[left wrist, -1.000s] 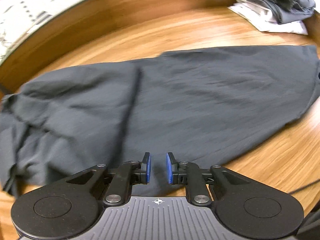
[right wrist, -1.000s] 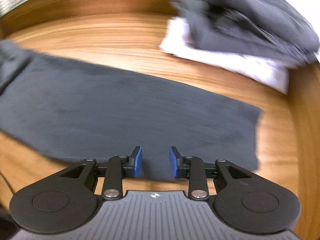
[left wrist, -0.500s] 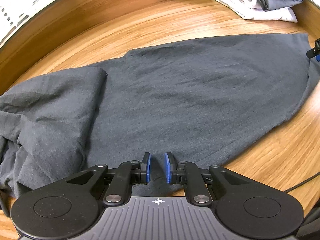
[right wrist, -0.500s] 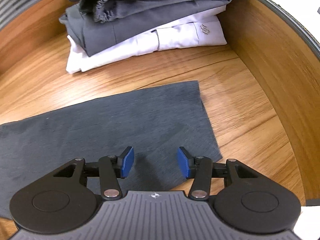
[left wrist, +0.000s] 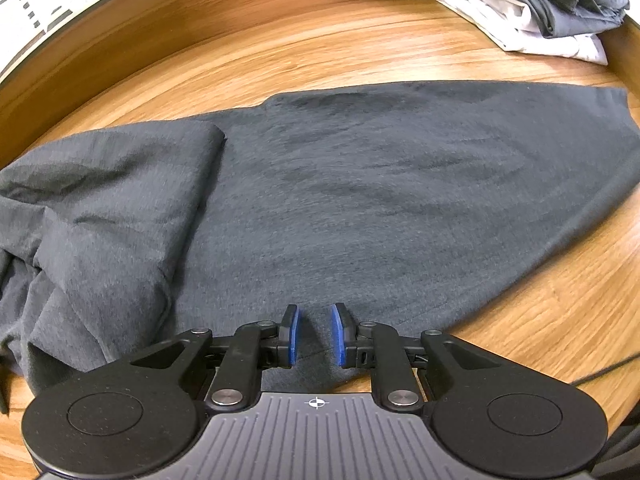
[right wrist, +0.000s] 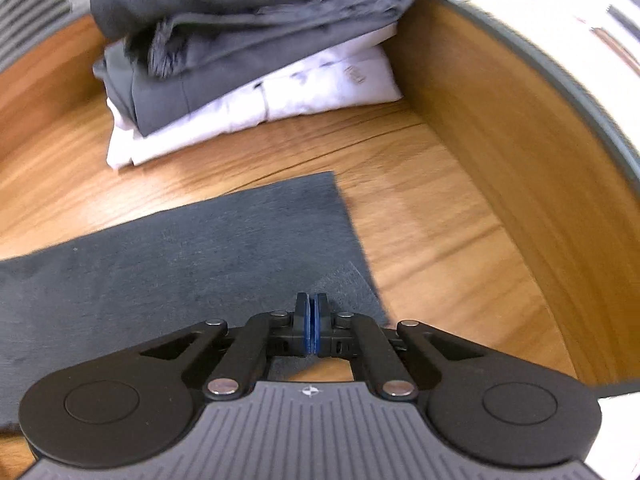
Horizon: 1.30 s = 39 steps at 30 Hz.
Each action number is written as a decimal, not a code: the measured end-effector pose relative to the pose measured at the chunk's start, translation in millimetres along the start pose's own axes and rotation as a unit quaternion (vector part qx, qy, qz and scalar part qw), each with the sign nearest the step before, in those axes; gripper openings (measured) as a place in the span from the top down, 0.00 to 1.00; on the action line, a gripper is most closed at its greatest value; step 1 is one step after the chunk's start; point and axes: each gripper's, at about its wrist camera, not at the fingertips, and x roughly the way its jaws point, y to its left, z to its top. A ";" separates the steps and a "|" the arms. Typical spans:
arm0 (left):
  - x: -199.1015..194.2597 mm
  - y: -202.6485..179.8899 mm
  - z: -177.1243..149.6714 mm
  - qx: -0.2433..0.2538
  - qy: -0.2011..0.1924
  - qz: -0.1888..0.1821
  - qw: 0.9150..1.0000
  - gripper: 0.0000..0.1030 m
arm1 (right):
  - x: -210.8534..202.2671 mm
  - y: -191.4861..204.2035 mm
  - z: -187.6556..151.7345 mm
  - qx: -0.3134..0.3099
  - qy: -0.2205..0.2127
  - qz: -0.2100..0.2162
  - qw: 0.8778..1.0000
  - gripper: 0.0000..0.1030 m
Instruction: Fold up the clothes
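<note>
The dark grey garment (left wrist: pixel 360 208) runs off the left edge in both wrist views, the folded stack (right wrist: pixel 248 56) is blurred and cut by the top edge, and whether the right gripper (right wrist: pixel 312 320), pads pressed together, pinches any cloth cannot be determined.

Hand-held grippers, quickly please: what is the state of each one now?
Left hand-held gripper: slightly open, dark shirt between its pads, grip cannot be told.
Right hand-held gripper: closed near the shirt's corner.
</note>
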 end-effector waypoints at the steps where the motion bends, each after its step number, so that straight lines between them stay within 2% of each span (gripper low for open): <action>1: 0.0 0.3 -0.1 0.000 0.000 0.000 1.000 0.81 | -7.7 -3.6 -5.5 0.004 -0.004 -0.001 1.000 0.99; 5: -0.3 -0.3 -0.6 0.002 -0.001 0.002 1.000 0.79 | -28.3 -18.7 -36.6 0.014 -0.002 -0.018 1.000 1.00; 8: 0.0 -1.2 -0.8 0.009 -0.002 0.006 1.000 0.77 | -29.1 -31.4 -63.5 0.020 0.020 -0.027 0.999 1.00; 11: -0.3 -1.5 -0.7 0.016 -0.001 0.009 1.000 0.76 | -30.2 -39.0 -76.1 0.030 0.022 -0.036 0.999 0.99; 17: -7.9 0.6 -7.1 0.017 -0.002 0.015 1.000 0.75 | -35.5 -25.6 -68.9 0.002 -0.019 -0.017 1.000 0.97; 25: -43.0 27.0 -24.5 -0.035 -0.018 0.034 0.999 0.73 | 6.5 -6.6 -68.4 -0.058 0.020 -0.005 0.998 0.96; 26: -48.7 34.2 -27.4 -0.048 -0.020 0.038 0.998 0.71 | 6.7 -4.8 -67.0 -0.064 0.024 -0.007 0.998 0.95; 28: -59.5 48.9 -32.9 -0.073 -0.023 0.047 0.996 0.69 | 4.5 -3.8 -63.9 -0.055 0.028 0.000 0.998 0.88; 31: -76.8 74.7 -41.0 -0.107 -0.029 0.067 0.992 0.63 | -3.8 4.2 -60.4 -0.052 0.024 0.012 0.998 0.86; 33: -87.4 94.4 -46.8 -0.126 -0.034 0.085 0.988 0.48 | -11.6 14.4 -60.3 -0.059 0.018 0.019 0.998 0.82; 34: -92.3 105.5 -49.8 -0.136 -0.038 0.096 0.985 0.45 | -15.5 20.8 -61.4 -0.061 0.016 0.024 0.998 0.77; 36: -99.4 127.3 -55.8 -0.152 -0.042 0.114 0.981 0.36 | -22.5 38.0 -61.5 -0.071 0.012 0.033 0.997 0.75; 39: -101.7 165.1 -64.7 -0.173 -0.040 0.137 0.974 0.33 | -33.4 70.5 -58.4 -0.085 0.005 0.049 0.995 0.71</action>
